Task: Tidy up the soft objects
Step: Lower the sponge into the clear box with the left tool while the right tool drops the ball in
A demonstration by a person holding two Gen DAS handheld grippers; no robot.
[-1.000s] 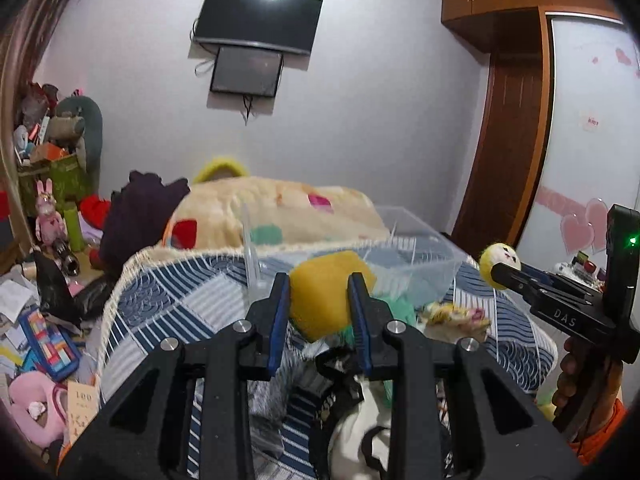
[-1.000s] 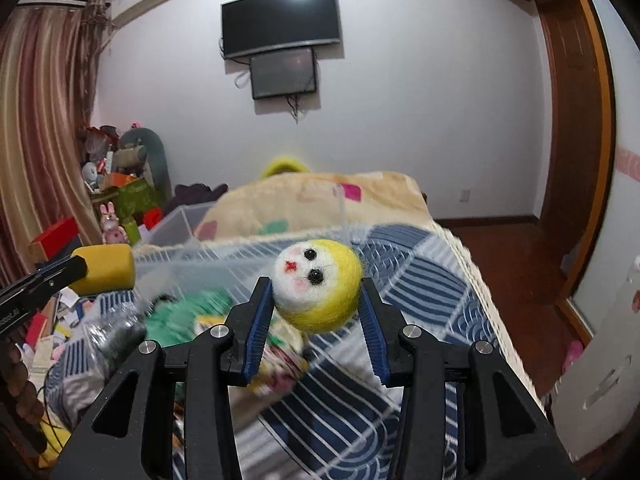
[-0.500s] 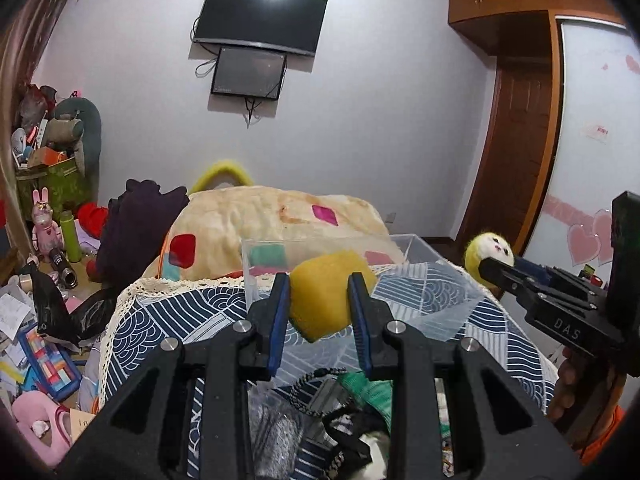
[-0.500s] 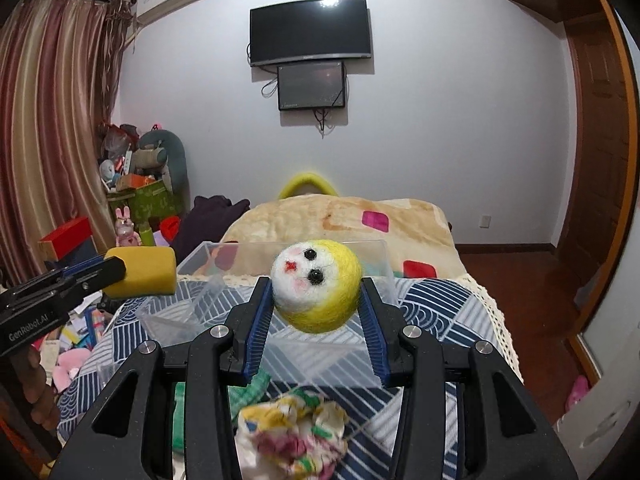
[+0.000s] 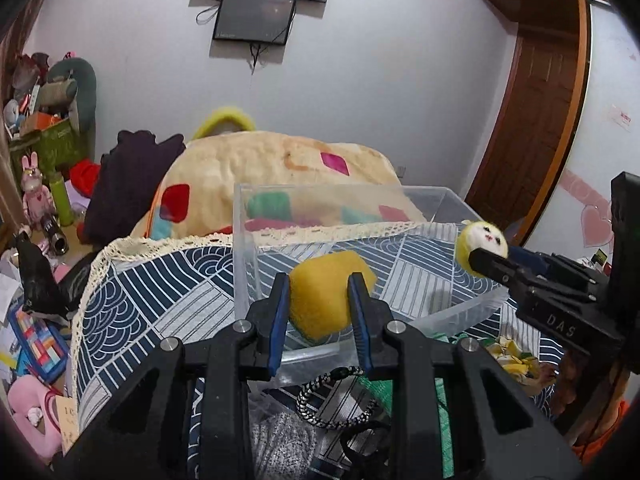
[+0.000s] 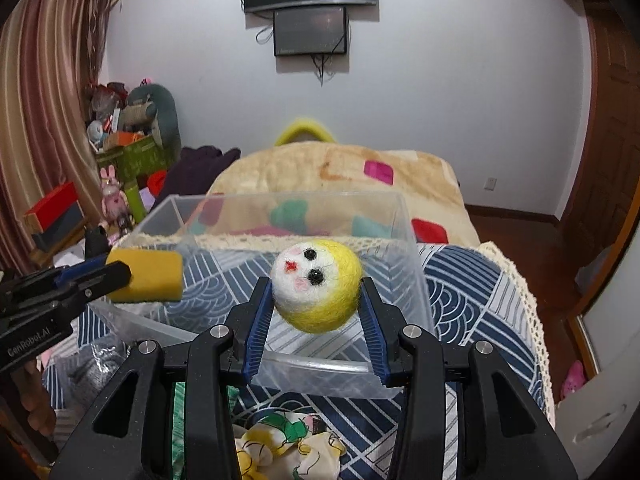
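My left gripper is shut on a yellow sponge and holds it over the near rim of a clear plastic bin on the bed. My right gripper is shut on a yellow and white felt ball with a face, held above the same bin. The sponge also shows in the right wrist view, at the bin's left side. The ball also shows in the left wrist view, at the bin's right side.
A blue patterned bedspread covers the bed, with a beige blanket behind the bin. A bracelet, grey knit cloth and a floral cloth lie in front of the bin. Toys clutter the floor on the left.
Both grippers have moved forward and tilted down over the clear bin, each still gripping its object. The bin now sits directly below the sponge and the ball.
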